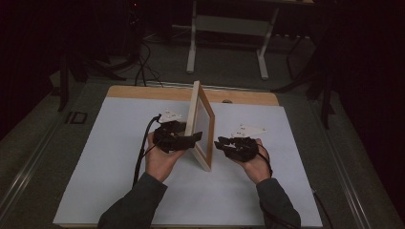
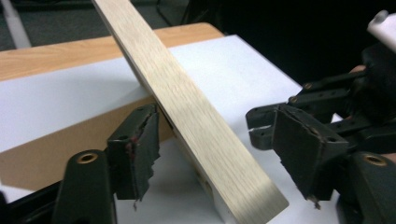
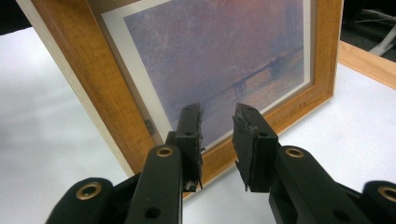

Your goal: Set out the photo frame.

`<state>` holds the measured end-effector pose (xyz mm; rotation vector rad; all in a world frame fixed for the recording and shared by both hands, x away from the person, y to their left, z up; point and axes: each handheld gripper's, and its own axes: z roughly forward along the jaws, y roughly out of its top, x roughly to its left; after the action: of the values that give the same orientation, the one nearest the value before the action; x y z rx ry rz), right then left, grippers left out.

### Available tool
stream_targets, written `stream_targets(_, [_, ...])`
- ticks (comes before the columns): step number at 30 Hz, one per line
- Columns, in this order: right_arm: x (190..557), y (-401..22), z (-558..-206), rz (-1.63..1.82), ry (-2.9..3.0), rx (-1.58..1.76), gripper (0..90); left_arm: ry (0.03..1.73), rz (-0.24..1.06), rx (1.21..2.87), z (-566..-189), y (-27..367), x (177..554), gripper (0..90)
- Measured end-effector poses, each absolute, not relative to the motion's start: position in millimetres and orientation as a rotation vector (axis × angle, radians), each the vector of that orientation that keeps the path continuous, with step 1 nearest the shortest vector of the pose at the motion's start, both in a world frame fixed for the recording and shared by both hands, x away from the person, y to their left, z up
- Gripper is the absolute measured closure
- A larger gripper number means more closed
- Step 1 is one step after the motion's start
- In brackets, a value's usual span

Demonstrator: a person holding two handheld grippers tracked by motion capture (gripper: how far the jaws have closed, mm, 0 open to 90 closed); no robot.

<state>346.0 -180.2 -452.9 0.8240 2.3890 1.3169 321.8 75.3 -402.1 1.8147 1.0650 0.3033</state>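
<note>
Left claw [image 2: 215, 154] open astride picture frame [image 2: 187, 112] edge; no legible writing.

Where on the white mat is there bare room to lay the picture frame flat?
The white mat lies bare from its left edge to the left tool, and right of the right tool. It is crowded mid-mat, around the standing picture frame.

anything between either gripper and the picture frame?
Nothing visible. The picture frame stands on edge on the white mat. The left gripper straddles its edge with jaws open; the right gripper faces the glass side, a bare gap between.
</note>
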Motion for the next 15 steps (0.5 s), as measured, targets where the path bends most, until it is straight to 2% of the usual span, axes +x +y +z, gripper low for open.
stream_targets(8, [346.4,-181.9,-455.5,1.324,2.387,0.838,71.4,1.096,0.359,1.852,-408.4,67.9,317.0,45.9])
stream_targets(15, [346.4,-182.2,-454.6,1.32,2.386,0.836,71.1,1.11,0.338,1.845,-409.5,68.7,316.3,47.6])
